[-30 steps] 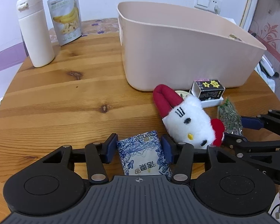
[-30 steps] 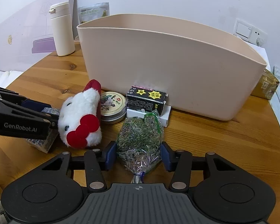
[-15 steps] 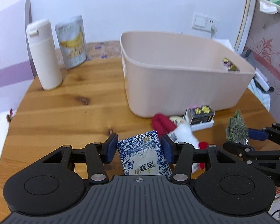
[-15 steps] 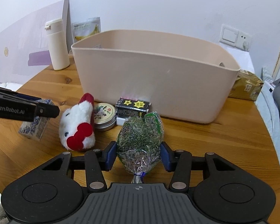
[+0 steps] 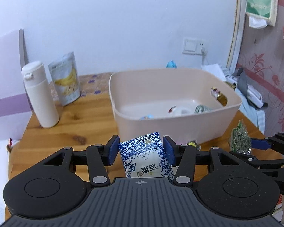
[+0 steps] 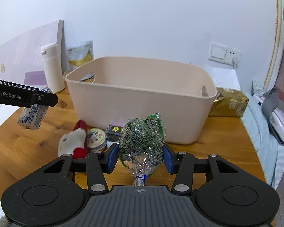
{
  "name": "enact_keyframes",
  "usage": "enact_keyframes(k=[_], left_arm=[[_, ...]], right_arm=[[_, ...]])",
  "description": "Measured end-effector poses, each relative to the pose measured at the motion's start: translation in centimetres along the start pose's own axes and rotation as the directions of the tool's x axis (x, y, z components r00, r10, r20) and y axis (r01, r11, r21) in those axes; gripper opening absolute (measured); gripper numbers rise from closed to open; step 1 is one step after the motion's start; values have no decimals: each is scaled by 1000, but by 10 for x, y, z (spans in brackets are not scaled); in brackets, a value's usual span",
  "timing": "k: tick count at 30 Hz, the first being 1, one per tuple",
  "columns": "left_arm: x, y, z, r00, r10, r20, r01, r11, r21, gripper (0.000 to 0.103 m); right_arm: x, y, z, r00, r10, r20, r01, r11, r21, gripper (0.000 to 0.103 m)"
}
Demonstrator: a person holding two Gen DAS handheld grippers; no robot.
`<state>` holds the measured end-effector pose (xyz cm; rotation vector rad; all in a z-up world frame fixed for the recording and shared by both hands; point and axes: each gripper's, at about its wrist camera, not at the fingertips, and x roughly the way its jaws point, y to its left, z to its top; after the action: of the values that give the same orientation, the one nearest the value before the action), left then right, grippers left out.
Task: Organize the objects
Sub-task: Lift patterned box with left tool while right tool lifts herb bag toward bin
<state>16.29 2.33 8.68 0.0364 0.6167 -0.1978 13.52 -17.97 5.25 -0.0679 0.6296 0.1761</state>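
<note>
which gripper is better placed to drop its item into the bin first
Probably left. The left hand-held gripper, with its blue packet, sits just short of the bin and looks into it. The right hand-held gripper, with its herb bag, seems lower and farther back.

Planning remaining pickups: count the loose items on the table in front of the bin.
3: plush toy, round tin beside it, black box against the bin. Others may be hidden behind the held bag.

Left hand-held gripper (image 5: 141, 152) clamps the blue-patterned packet (image 5: 144, 157) above the worktop (image 5: 70, 128), just before the beige bin (image 5: 172, 104); right hand-held gripper (image 5: 255, 144) pinches a herb bag (image 5: 240, 139).
</note>
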Motion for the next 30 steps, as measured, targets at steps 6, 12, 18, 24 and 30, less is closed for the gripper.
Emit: enact_keyframes(k=[6, 12, 18, 24, 30], left_arm=[[1, -3, 19, 999, -24, 34, 24, 1000, 0, 52], [2, -6, 44, 996, -32, 84, 31, 999, 13, 52], [13, -9, 65, 994, -39, 107, 37, 999, 17, 52], [36, -13, 80, 993, -51, 106, 50, 999, 13, 52], [64, -20, 89, 995, -50, 86, 49, 999, 15, 52]], right_arm=[[-8, -11, 11, 999, -27, 39, 26, 1000, 17, 47], [-11, -26, 28, 995, -51, 85, 48, 998, 39, 47], [-9, -37, 44, 991, -68, 118, 62, 997, 54, 47], [1, -44, 57, 990, -57, 127, 48, 996, 72, 47], [13, -47, 69, 988, -76, 136, 68, 996, 64, 47]])
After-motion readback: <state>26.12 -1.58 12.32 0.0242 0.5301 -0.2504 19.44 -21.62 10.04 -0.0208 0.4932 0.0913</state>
